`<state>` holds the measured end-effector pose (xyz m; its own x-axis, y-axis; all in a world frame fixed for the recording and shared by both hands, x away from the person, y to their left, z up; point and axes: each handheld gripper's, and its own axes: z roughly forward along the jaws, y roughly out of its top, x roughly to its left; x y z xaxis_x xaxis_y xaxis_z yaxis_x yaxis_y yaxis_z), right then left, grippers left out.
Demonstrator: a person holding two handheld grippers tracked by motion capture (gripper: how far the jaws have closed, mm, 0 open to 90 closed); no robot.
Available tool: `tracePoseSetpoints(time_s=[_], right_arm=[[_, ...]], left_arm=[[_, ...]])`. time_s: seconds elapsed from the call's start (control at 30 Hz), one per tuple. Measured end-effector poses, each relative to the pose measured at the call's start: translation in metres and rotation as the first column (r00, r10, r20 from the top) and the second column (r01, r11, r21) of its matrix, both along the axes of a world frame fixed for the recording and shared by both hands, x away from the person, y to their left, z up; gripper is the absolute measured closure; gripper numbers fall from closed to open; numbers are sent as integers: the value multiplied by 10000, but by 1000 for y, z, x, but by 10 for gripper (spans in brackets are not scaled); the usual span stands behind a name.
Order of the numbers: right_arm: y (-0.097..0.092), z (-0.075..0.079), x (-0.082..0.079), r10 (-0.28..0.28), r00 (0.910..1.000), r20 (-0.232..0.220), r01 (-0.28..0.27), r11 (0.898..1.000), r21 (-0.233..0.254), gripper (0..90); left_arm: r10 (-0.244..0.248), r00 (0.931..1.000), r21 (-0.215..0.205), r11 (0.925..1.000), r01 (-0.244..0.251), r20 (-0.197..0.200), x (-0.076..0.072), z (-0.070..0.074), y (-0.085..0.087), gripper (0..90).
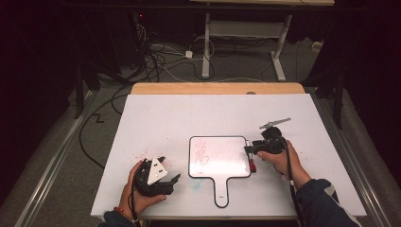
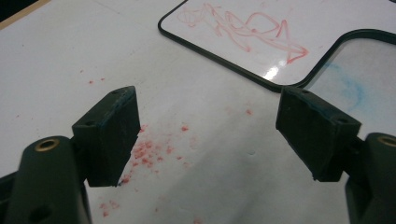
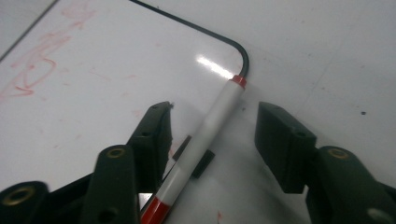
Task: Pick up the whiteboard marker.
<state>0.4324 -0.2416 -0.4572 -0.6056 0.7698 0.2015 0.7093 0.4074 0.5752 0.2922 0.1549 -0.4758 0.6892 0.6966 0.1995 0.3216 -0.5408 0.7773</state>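
Marker (image 3: pixel 205 135), white barrel with red ends: lies along the right edge of the small whiteboard (image 1: pixel 220 156), partly over its dark rim, long axis running straight away from the right gripper (image 3: pixel 212 140). Jaws of that gripper stand half open either side of the barrel, pads not yet touching it. Left gripper (image 2: pixel 208 135): rests on the tabletop (image 1: pixel 156 118) well left of the whiteboard, jaws wide apart and empty, over red smudges. Right hand (image 1: pixel 281 158) is by far the nearer.
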Motion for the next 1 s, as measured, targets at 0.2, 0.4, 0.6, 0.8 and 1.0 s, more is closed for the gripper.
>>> tracePoseSetpoints(time_s=[0.2, 0.4, 0.6, 0.8, 1.0], right_arm=[[0, -1, 4, 29, 9998, -197, -25, 9997, 235, 710], [6, 1, -1, 242, 9997, 32, -242, 9997, 42, 809], [8, 7, -7, 405, 9984, 392, -408, 9991, 81, 812], [14, 30, -20, 567, 9897, 1311, -676, 9945, 804, 812], [33, 50, -39, 805, 9654, 2481, -1232, 9791, 1619, 813]], left_arm=[[-105, 9999, 154, 9998, 107, -114, 0, -2, -1, 208], [-143, 9997, 219, 9997, 147, -182, 1, -2, -2, 208], [-104, 9992, -10, 9999, 103, -389, 2, -2, -4, 209], [-381, 9970, -1486, 9885, 278, -668, 12, 11, -15, 223], [-1062, 9886, -2958, 9527, 702, -1072, 31, 28, -49, 248]])
